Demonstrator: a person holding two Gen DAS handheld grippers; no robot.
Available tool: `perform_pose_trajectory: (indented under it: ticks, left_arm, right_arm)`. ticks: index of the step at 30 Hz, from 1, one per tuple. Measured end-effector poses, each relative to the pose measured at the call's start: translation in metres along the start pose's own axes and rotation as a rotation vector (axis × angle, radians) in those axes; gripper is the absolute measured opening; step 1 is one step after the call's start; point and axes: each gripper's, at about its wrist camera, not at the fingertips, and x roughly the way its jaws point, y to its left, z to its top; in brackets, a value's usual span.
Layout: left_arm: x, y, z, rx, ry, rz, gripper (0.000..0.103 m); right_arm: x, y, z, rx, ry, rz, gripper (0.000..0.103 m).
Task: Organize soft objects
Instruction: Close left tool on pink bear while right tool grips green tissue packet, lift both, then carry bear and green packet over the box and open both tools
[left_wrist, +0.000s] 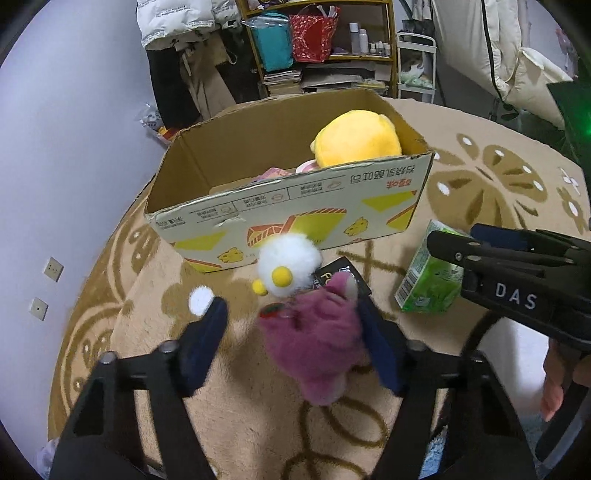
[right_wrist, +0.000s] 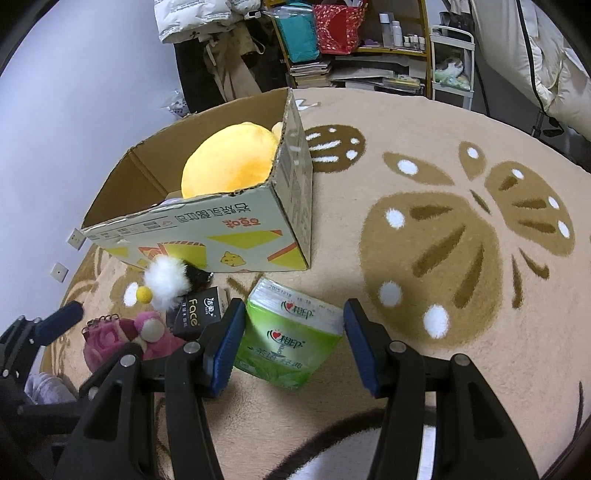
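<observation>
A pink plush toy (left_wrist: 314, 343) lies on the beige rug between the open jaws of my left gripper (left_wrist: 291, 314); its right pad touches the plush. A white fluffy toy with yellow balls (left_wrist: 288, 267) lies just beyond it. My right gripper (right_wrist: 293, 314) is open around a green tissue pack (right_wrist: 291, 339), also in the left wrist view (left_wrist: 428, 280). An open cardboard box (left_wrist: 291, 206) holds a yellow plush (left_wrist: 356, 138). The pink plush (right_wrist: 125, 338) and the box (right_wrist: 207, 229) also show in the right wrist view.
A black "Face" tissue pack (right_wrist: 197, 312) lies between the pink plush and the green pack. The rug (right_wrist: 443, 229) spreads to the right. Shelves with bags and bottles (left_wrist: 321, 37) stand behind, with hanging clothes (left_wrist: 192, 55) and a purple wall on the left.
</observation>
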Motion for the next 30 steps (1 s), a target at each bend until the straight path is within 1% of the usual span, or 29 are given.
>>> perform_pose_trajectory:
  ticks: [1,7,12,16,18,22,26,30]
  left_arm:
    - [0.001,0.002,0.0,-0.007,0.007,-0.011,0.05]
    - [-0.002,0.016,0.0,-0.074,-0.003,-0.039,0.047]
    - [-0.016,0.028,0.002,-0.101,-0.048,0.001,0.047]
    - [-0.032,0.036,0.007,-0.088,-0.104,0.063,0.047]
    - [-0.039,0.042,0.01,-0.098,-0.128,0.06,0.047]
    - [-0.052,0.053,0.021,-0.107,-0.173,0.096,0.047]
    - [-0.064,0.064,0.037,-0.113,-0.21,0.115,0.047]
    - [-0.074,0.077,0.053,-0.12,-0.238,0.115,0.047]
  right_arm:
    - [0.0,0.001,0.0,-0.003,-0.002,0.001,0.058]
    - [-0.003,0.005,0.002,-0.016,-0.021,0.015,0.058]
    - [-0.007,0.015,0.006,-0.059,-0.031,0.021,0.057]
    - [-0.016,0.025,0.011,-0.082,-0.06,0.045,0.057]
    - [-0.021,0.028,0.013,-0.094,-0.074,0.05,0.057]
    - [-0.031,0.034,0.023,-0.097,-0.102,0.058,0.057]
    - [-0.043,0.041,0.035,-0.114,-0.14,0.065,0.057]
    - [-0.058,0.05,0.049,-0.132,-0.183,0.079,0.057]
